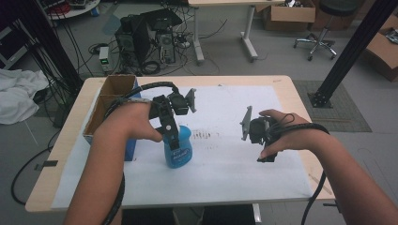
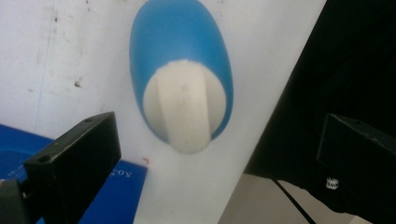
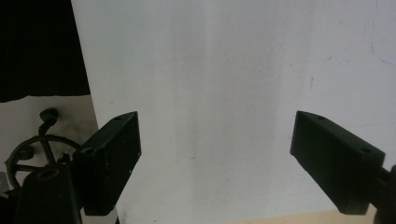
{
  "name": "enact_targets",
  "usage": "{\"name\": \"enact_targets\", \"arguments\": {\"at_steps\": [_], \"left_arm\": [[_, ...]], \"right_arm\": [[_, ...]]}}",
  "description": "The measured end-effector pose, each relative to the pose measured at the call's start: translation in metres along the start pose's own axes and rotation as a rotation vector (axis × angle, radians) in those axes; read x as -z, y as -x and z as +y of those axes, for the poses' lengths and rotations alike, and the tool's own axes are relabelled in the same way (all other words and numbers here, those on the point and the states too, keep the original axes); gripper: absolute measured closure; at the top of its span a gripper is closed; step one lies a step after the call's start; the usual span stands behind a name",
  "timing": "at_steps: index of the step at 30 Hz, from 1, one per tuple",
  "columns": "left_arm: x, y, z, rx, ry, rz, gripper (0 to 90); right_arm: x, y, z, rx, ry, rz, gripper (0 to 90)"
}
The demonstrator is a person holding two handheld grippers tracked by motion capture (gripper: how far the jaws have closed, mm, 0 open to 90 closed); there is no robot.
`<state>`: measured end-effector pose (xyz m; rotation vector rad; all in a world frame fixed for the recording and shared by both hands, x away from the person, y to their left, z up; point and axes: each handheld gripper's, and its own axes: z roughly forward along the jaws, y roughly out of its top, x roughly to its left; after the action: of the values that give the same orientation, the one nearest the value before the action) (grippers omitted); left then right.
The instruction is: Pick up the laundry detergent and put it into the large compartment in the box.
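A blue bottle (image 1: 180, 154) with a white cap (image 2: 182, 107) stands upright on the white sheet (image 1: 234, 159) left of the table's middle. My left gripper (image 1: 172, 139) hangs straight above it and points down. In the left gripper view the bottle (image 2: 180, 42) sits between and beyond the jaws, which stand wide apart, so the left gripper (image 2: 219, 154) is open and touches nothing. My right gripper (image 1: 265, 157) is held over bare sheet on the right side. In its own view the right gripper (image 3: 215, 154) is open with only white sheet (image 3: 210, 70) between the jaws.
An open cardboard box (image 1: 108, 101) sits at the table's left edge, with a blue box (image 1: 131, 147) just in front of it, close to the bottle. The same blue box (image 2: 112, 186) shows under my left jaw. Computers, cables and a chair (image 1: 324, 28) are on the floor beyond the table.
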<state>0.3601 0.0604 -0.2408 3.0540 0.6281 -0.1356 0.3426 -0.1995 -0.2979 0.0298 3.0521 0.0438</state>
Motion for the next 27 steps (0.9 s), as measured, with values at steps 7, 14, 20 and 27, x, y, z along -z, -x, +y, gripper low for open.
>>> {"name": "enact_targets", "arguments": {"at_steps": [7, 14, 20, 27], "left_arm": [[-0.010, -0.001, 0.002, 0.002, 0.011, 0.003, 0.1], [-0.020, -0.004, 0.003, 0.010, 0.045, 0.019, 0.1], [-0.029, -0.005, 0.006, 0.006, 0.058, 0.020, 0.1], [-0.041, -0.007, 0.011, 0.020, 0.050, 0.023, 0.1]], "right_arm": [[-0.001, -0.001, 0.000, -0.006, -0.003, 0.002, 16.5], [-0.001, -0.002, 0.000, -0.004, -0.004, -0.001, 16.5], [-0.001, -0.002, 0.001, -0.004, -0.005, 0.001, 16.5], [-0.001, -0.001, -0.001, -0.012, 0.004, 0.002, 16.5]]}}
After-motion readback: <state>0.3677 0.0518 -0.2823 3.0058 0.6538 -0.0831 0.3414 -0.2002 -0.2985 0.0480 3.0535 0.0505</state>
